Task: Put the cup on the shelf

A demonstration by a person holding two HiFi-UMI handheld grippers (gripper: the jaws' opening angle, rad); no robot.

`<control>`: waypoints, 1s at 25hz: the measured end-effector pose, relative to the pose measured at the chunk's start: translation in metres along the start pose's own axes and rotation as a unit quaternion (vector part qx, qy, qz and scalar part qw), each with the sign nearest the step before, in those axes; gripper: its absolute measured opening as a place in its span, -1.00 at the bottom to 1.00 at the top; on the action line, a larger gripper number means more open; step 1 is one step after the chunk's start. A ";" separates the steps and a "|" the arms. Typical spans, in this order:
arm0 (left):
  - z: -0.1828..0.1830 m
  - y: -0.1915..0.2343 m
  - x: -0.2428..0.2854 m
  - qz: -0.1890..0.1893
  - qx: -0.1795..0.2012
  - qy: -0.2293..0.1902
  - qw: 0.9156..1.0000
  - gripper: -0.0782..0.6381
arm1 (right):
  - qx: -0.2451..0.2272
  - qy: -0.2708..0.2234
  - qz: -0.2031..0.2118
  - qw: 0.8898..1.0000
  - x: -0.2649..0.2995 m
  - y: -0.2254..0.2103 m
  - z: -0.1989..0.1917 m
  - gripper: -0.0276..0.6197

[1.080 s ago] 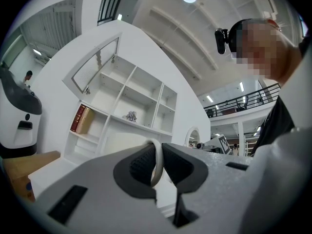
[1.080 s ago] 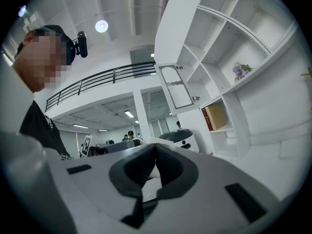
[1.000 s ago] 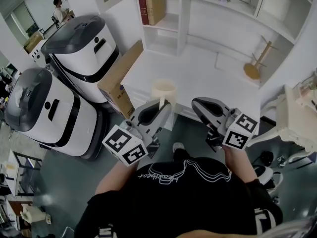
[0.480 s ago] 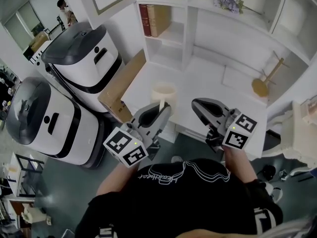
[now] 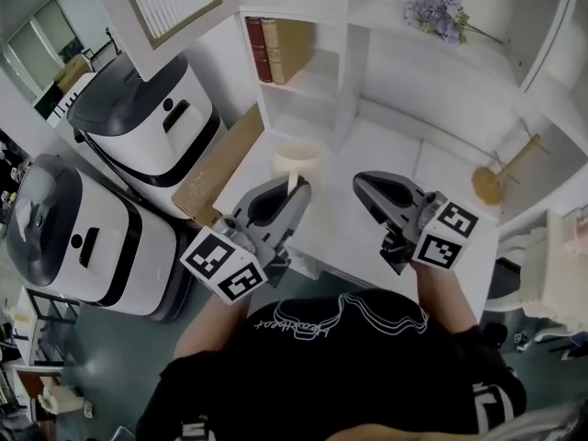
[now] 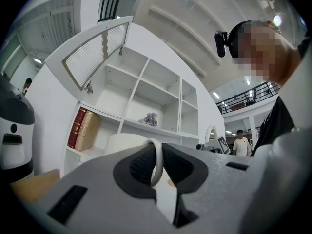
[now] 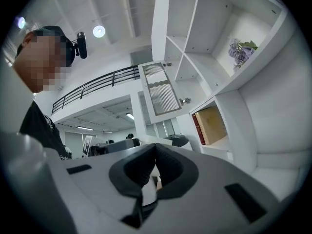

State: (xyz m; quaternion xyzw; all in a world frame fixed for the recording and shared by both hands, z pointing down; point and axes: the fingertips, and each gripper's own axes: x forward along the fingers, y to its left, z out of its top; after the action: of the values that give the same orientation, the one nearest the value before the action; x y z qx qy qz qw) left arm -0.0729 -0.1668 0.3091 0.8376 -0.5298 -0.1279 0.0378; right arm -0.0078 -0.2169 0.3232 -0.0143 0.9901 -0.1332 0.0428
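Observation:
A cream cup [image 5: 296, 161] hangs over the white desk surface [image 5: 367, 154] of the shelf unit, held by its handle. My left gripper [image 5: 294, 191] is shut on that handle. In the left gripper view the handle loop [image 6: 157, 161] is pinched between the dark pads of the left gripper [image 6: 157, 152], and the cup body [image 6: 122, 143] rises behind them. My right gripper [image 5: 361, 183] sits to the right of the cup, level with the left one. In its own view the right gripper [image 7: 155, 151] has its pads touching with nothing between them.
The white shelf unit holds a red book and a tan book [image 5: 276, 49], purple flowers [image 5: 436, 12] and a wooden stand [image 5: 496, 177]. A louvred cabinet door [image 5: 165, 3] stands open above. A cardboard box [image 5: 216, 163] and two white-and-black machines [image 5: 138, 122] stand left.
Both grippers and the cup have moved forward toward the shelf unit, from the desk's front edge to over its surface. The grip on the cup's handle is unchanged.

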 end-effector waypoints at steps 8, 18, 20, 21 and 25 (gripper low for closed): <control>0.022 0.036 0.023 -0.010 0.014 -0.010 1.000 -0.67 | -0.008 -0.008 -0.019 1.000 0.015 -0.027 0.010 -0.90; 0.054 0.092 0.050 -0.053 0.020 -0.016 0.998 -0.67 | -0.022 -0.010 -0.066 0.998 0.058 -0.052 0.028 -0.90; 0.063 0.104 0.057 -0.063 0.025 -0.018 0.998 -0.67 | -0.026 -0.013 -0.075 0.997 0.067 -0.057 0.031 -0.90; 0.067 0.109 0.060 -0.068 0.027 -0.019 0.997 -0.67 | -0.027 -0.014 -0.080 0.996 0.070 -0.059 0.033 -0.90; 0.085 0.127 0.073 -0.087 0.034 -0.031 0.995 -0.67 | -0.031 -0.018 -0.099 0.994 0.081 -0.068 0.036 -0.90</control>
State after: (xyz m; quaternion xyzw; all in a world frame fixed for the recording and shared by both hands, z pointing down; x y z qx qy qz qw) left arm -0.1766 -0.2818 0.2400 0.8768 -0.4602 -0.1381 -0.0182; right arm -0.0845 -0.2955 0.3005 -0.1164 0.9865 -0.1056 0.0466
